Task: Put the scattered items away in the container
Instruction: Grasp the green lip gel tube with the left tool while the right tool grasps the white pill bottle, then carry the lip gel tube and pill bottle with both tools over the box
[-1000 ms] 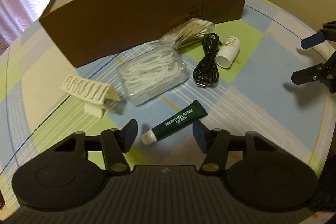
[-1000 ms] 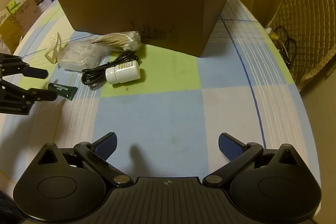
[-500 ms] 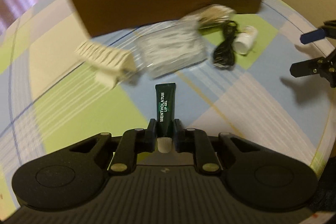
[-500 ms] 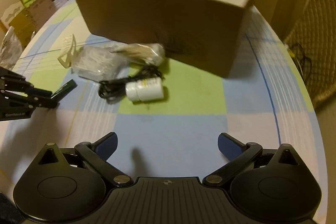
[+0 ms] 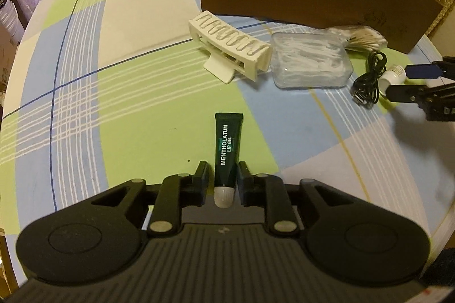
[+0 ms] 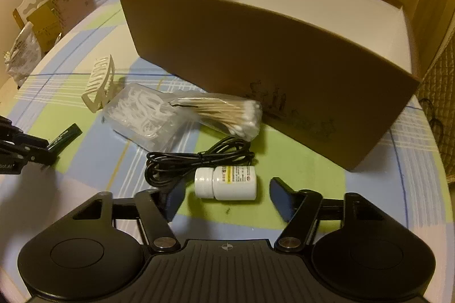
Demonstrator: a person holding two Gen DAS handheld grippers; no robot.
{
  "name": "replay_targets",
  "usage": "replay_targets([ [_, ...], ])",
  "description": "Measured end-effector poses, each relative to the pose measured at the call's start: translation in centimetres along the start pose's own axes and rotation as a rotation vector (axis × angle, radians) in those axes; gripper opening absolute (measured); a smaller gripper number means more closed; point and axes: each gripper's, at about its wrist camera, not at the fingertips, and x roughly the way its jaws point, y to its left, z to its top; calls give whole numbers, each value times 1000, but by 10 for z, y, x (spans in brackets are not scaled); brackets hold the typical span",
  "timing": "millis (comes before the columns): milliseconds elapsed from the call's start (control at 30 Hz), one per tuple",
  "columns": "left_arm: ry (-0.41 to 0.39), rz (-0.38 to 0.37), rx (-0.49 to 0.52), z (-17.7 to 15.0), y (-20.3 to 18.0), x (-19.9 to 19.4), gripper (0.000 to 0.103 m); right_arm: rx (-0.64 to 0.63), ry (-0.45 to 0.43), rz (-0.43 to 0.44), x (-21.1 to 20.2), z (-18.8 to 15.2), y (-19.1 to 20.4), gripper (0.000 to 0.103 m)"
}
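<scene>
lip gel (image 5: 226, 150) sits clamped in your left gripper (image 5: 223, 178), cap toward you; your right gripper (image 6: 224, 196) gapes wide around the pill bottle (image 6: 226, 182), not touching it

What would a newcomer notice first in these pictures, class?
The big brown box fills the back of the table, open and white inside. In front of it, the left gripper clamps a dark green tube, while the open right gripper flanks a white bottle lying on its side.

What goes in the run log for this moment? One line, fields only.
left tool: shut on lip gel tube | right tool: open, straddling white pill bottle | brown box: nothing seen inside
</scene>
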Motion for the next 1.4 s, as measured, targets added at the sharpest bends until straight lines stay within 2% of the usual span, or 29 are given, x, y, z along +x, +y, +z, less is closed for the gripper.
replay_targets([
  [67, -4, 1, 5, 1, -1, 0, 19, -5, 7, -4, 4, 1, 0, 55],
  [133, -9, 0, 12, 4, -2, 2, 19, -3, 13, -2, 7, 1, 0, 45],
  [200, -11, -2, 30, 6, -4, 4, 18, -8, 14, -2, 7, 1, 1, 44],
  [233, -9, -5, 41, 7, -6, 5, 14, -14, 14, -5, 6, 0, 2, 44],
  [667, -6, -28, 44, -1, -9, -8, 13, 48, 47, 35, -23, -12, -2, 44],
  [1100, -171, -101, 49, 31, -22, -64, 13, 44, 10, 81, -58, 5, 1, 44],
  [1400, -262, -146, 94, 67, -40, -83, 13, 12, -47, 108, -74, 33, 4, 44],
])
